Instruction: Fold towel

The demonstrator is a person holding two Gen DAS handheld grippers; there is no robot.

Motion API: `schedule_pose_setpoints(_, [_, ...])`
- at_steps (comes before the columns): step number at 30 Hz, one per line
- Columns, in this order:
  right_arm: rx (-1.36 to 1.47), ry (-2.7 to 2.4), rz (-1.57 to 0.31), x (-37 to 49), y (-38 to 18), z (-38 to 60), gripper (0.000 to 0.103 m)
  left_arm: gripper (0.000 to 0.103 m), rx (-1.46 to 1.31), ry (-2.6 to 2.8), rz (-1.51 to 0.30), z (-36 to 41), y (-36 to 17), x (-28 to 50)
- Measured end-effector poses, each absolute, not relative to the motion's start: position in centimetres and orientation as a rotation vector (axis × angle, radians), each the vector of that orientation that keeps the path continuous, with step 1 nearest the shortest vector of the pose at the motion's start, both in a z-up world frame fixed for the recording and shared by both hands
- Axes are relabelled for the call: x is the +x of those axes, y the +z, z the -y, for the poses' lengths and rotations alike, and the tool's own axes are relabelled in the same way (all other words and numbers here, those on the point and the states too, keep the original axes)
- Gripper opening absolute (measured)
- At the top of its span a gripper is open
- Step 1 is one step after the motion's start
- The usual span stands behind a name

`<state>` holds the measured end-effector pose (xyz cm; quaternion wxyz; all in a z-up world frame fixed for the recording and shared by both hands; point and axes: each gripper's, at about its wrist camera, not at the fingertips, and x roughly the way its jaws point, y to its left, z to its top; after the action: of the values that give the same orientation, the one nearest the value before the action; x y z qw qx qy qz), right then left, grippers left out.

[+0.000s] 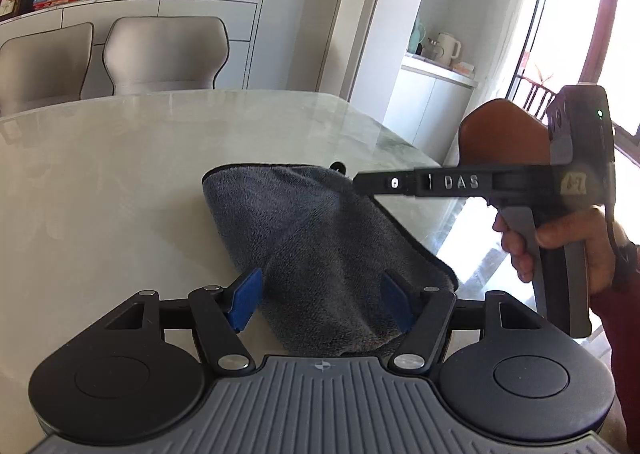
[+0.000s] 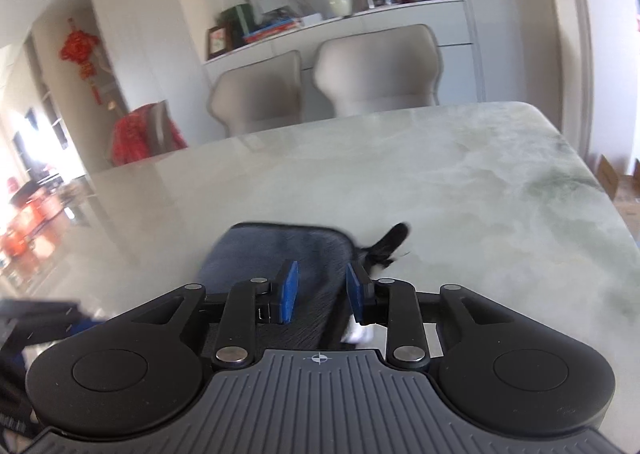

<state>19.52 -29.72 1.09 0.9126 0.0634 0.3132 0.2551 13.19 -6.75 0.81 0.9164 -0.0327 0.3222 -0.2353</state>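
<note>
A dark grey towel with black edging lies folded in a bundle on the pale marble table. My left gripper is open, its blue pads on either side of the towel's near end. My right gripper comes in from the right in the left wrist view, held by a hand, its tip over the towel's far right corner. In the right wrist view the right gripper is open just above the towel. A black hanging loop and white label stick out at the towel's right.
Two beige chairs stand behind the table's far edge. A white sideboard with a vase, a clock and books stands behind them. The table's right edge is close to the towel. A bright window is at the right.
</note>
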Motion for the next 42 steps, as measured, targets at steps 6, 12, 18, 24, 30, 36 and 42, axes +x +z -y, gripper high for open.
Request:
schedule_pose_setpoints(6, [0.050,0.521,-0.678,14.6,0.8,30.4,0.038,0.069,-0.031,-0.484,-0.683,7.6,0.4,12.9])
schedule_pose_setpoints(12, [0.124,0.557,-0.694,12.1,0.0,31.6,0.038,0.069,-0.038,-0.475,-0.692,7.6,0.2,12.5])
schedule_pose_setpoints(18, [0.132,0.570,-0.660,12.6,-0.1,31.0,0.016,0.069,-0.063,-0.455,-0.710,7.0,0.2,12.1])
schedule_pose_setpoints(24, [0.114,0.581,-0.610,11.6,1.1,31.8,0.010,0.069,-0.104,-0.432,-0.712,5.7,0.9,12.2])
schedule_pose_setpoints(30, [0.100,0.545,-0.670,11.9,0.0,32.0,0.011,0.070,-0.113,-0.444,-0.699,5.9,1.5,12.3])
schedule_pose_setpoints(36, [0.094,0.551,-0.658,12.1,0.2,32.1,0.025,0.070,-0.022,-0.449,-0.744,8.0,0.2,12.1])
schedule_pose_setpoints(42, [0.131,0.574,-0.579,11.1,1.3,31.8,0.031,0.070,-0.021,-0.434,-0.773,7.8,-0.4,12.0])
